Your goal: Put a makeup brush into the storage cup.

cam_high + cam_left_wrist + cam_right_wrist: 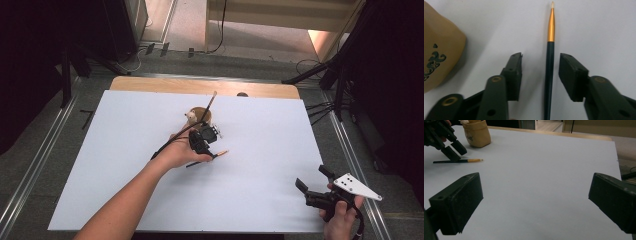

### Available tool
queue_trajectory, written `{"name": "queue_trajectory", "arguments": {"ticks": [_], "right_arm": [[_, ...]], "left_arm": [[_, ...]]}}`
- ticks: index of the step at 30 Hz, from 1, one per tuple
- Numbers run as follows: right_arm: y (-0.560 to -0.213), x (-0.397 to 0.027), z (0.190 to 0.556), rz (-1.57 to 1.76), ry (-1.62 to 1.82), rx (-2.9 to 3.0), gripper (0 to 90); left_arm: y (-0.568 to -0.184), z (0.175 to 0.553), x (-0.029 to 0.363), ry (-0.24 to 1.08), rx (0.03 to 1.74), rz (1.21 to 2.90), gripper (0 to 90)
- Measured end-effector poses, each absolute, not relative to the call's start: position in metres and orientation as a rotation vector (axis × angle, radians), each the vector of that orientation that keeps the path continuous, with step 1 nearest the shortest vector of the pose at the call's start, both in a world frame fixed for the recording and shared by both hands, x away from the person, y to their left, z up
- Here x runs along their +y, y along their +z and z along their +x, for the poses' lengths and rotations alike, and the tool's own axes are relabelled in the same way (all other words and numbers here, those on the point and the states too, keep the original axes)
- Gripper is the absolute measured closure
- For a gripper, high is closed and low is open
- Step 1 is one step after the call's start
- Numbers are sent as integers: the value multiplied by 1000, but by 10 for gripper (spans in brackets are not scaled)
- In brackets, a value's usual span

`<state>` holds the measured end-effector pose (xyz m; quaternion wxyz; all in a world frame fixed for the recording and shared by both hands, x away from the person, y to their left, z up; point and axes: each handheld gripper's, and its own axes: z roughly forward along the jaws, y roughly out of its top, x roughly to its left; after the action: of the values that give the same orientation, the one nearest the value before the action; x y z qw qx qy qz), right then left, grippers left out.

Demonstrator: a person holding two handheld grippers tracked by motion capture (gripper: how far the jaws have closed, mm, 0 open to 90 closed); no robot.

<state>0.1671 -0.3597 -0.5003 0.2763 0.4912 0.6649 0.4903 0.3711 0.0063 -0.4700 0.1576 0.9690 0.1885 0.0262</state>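
White sheet on the table, tan pot as your landmark: the brush lies flat just beside it, running straight up between your left gripper's spread jaws, while your right gripper waits wide open, well apart.

the brush handle's rear end is cut off by the bottom edge.

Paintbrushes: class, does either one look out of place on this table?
Yes. One paintbrush lies flat on the white sheet beside the tan pot, between the open left gripper jaws, while another brush stands tilted in the pot.
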Motion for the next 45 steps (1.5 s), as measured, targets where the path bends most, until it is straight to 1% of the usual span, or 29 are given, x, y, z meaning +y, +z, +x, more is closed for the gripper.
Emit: {"name": "queue_trajectory", "arguments": {"ticks": [2,5,18,26,28,33,36,40,45], "right_arm": [[-500,-360,167,1319,1317,1786,0],[-500,-360,167,1319,1319,1784,0],[-500,-360,167,1320,1315,1786,0],[-501,-359,167,1311,1313,1794,0],[-501,-359,167,1310,1313,1794,0],[-501,-359,167,1312,1314,1795,0],[-501,-359,167,1309,1316,1795,0],[-501,-359,167,1306,1314,1796,0],[-501,-359,167,1309,1315,1796,0]], "left_arm": [[-469,371,4,45,522,2789,638],[-470,370,1,44,492,2821,683],[-473,373,1,13,486,2863,731],[-473,374,-2,24,475,2883,738],[-473,373,-3,40,476,2893,765],[-473,371,-6,66,490,2904,782],[-473,372,-7,63,477,2920,795],[-473,372,-8,63,485,2921,837],[-473,372,-10,70,478,2935,843]]}}
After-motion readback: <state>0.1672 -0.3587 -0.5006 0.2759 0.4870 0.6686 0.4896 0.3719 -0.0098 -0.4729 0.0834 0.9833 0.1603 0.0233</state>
